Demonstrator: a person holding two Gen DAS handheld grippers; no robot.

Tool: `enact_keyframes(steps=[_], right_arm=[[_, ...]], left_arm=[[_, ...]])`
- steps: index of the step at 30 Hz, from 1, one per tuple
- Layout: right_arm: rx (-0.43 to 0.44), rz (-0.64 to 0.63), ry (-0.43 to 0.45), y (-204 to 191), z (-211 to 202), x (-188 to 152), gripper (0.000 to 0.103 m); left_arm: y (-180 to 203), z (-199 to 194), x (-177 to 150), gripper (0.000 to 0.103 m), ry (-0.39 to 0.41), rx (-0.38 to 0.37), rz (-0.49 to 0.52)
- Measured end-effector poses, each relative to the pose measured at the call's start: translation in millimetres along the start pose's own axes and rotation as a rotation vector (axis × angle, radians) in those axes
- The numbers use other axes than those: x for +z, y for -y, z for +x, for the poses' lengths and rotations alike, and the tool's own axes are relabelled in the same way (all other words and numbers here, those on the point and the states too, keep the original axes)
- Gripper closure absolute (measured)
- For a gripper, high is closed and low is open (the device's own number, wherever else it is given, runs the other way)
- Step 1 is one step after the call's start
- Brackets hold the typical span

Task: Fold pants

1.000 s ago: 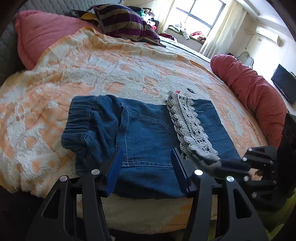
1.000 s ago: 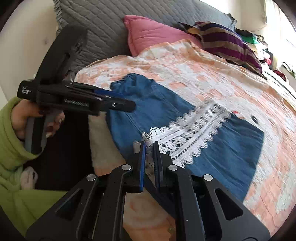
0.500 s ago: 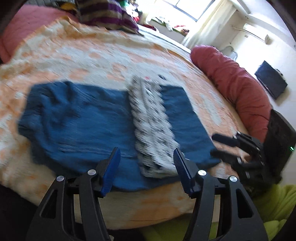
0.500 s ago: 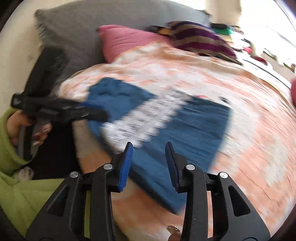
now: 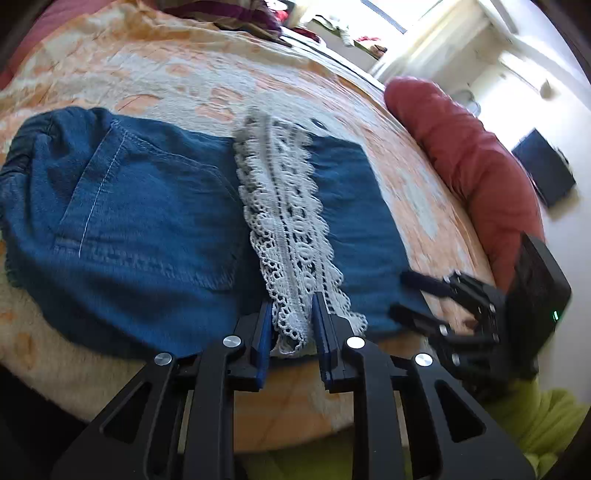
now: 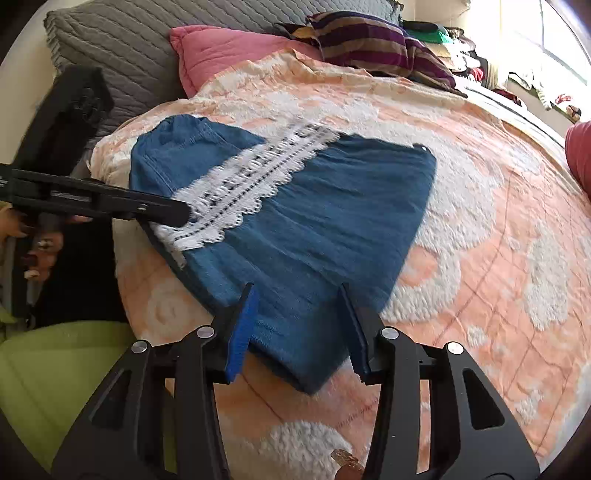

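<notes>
Blue denim pants (image 5: 147, 229) lie folded flat on the bed, with a white lace hem band (image 5: 288, 229) across them. My left gripper (image 5: 291, 332) is narrowed around the near end of the lace band at the bed's edge. In the right wrist view the pants (image 6: 314, 229) and lace (image 6: 243, 192) show too. My right gripper (image 6: 299, 325) is open, its fingers astride the near folded corner of the denim. It also shows in the left wrist view (image 5: 417, 295), open.
The bed has an orange and white spread (image 6: 480, 221). A pink pillow (image 6: 229, 51), grey cushion (image 6: 147, 33) and striped cloth (image 6: 369, 40) lie at its head. A red bolster (image 5: 461, 147) lies along the far side. Green fabric (image 6: 55, 369) sits below the bed edge.
My right gripper let go of the lace end, opened, and moved right to the denim corner. My left gripper moved right onto the lace end and narrowed around it.
</notes>
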State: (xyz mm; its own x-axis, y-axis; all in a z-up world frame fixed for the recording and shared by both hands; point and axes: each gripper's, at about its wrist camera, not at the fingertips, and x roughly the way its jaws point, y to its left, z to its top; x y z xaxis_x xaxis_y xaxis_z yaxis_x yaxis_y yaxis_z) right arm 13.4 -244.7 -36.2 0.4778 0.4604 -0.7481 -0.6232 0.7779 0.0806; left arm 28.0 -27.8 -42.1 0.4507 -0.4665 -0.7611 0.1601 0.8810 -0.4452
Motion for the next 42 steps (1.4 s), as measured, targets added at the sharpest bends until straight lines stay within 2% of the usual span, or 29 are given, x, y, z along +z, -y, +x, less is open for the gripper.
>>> enact_keyframes(steps=[2, 3, 6, 10, 13, 16, 20, 23, 26, 28, 29, 32, 36, 40, 42], right_arm=[[-0.004, -0.003, 0.002, 1, -4, -4, 0.060], [-0.002, -0.001, 0.000, 2, -3, -6, 0.059], [0.003, 0.019, -0.008, 4, 1, -10, 0.059], [-0.006, 0.007, -0.015, 3, -2, -6, 0.059], [-0.011, 0.008, 0.045, 0, -16, 2, 0.057], [-0.001, 0.007, 0.070, -3, -18, 8, 0.051], [0.013, 0.012, 0.031, -6, -3, 10, 0.050], [0.009, 0.028, -0.042, -6, 15, 5, 0.047], [0.015, 0.041, -0.042, -4, 15, 6, 0.046], [0.013, 0.048, -0.030, -4, 9, 8, 0.043], [0.015, 0.054, -0.019, -3, 5, 8, 0.037], [0.006, 0.061, 0.014, -1, -6, 9, 0.030], [-0.007, 0.076, 0.054, 1, -18, 14, 0.025], [-0.010, 0.072, 0.094, 1, -30, 21, 0.018], [-0.017, 0.063, 0.112, 0, -34, 27, 0.017]], left_arm=[[4, -2, -5, 0.083, -0.002, 0.031, 0.038], [1, -1, -6, 0.079, -0.001, 0.038, 0.038], [-7, 5, -3, 0.074, 0.005, 0.040, 0.006], [-2, 3, -4, 0.072, 0.013, 0.071, 0.052], [-2, 2, -4, 0.072, 0.013, 0.069, 0.049], [0, 2, -5, 0.072, 0.012, 0.080, 0.062], [4, 0, -7, 0.070, 0.014, 0.096, 0.081], [5, 0, -7, 0.068, 0.011, 0.097, 0.085], [6, -1, -7, 0.067, 0.011, 0.100, 0.089], [6, -4, -6, 0.061, 0.017, 0.102, 0.089], [7, -8, -5, 0.057, 0.025, 0.108, 0.090], [12, -19, -3, 0.055, 0.055, 0.136, 0.113], [18, -34, -1, 0.043, 0.091, 0.175, 0.140], [21, -47, 0, 0.042, 0.116, 0.205, 0.157], [22, -53, 0, 0.032, 0.130, 0.227, 0.159]])
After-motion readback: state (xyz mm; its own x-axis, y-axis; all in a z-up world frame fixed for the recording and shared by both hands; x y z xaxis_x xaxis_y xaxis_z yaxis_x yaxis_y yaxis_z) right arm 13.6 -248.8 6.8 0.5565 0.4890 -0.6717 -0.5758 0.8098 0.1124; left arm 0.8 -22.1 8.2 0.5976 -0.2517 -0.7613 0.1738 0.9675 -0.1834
